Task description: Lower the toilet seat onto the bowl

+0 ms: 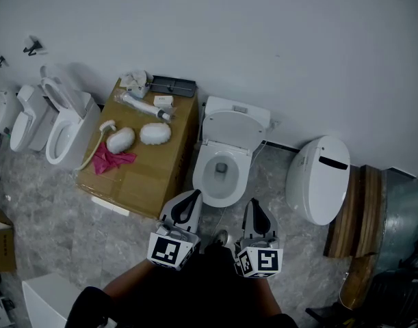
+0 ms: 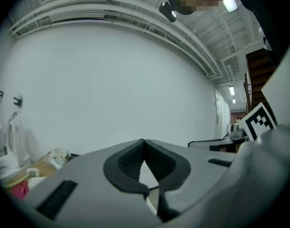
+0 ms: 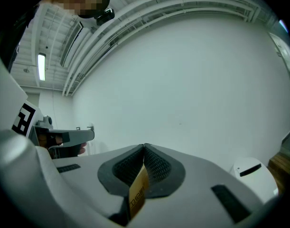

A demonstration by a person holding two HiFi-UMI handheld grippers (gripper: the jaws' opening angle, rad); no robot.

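A white toilet (image 1: 221, 175) stands against the wall, its bowl open to view and its seat and lid (image 1: 233, 129) tilted up against the tank. Both grippers hover in front of the bowl, near the person's body, and point up at the wall. The left gripper (image 1: 193, 197) (image 2: 144, 142) is shut with nothing in it. The right gripper (image 1: 254, 205) (image 3: 144, 147) is also shut; a tan printed strip (image 3: 137, 192) shows in the gap behind its pads. Neither gripper touches the toilet.
A cardboard box (image 1: 152, 173) left of the toilet carries white brushes, a pink cloth (image 1: 111, 160) and a black tray (image 1: 172, 85). More white toilets (image 1: 66, 127) stand further left. A white toilet body (image 1: 319, 178) (image 3: 251, 173) and wooden planks (image 1: 358, 217) are at the right.
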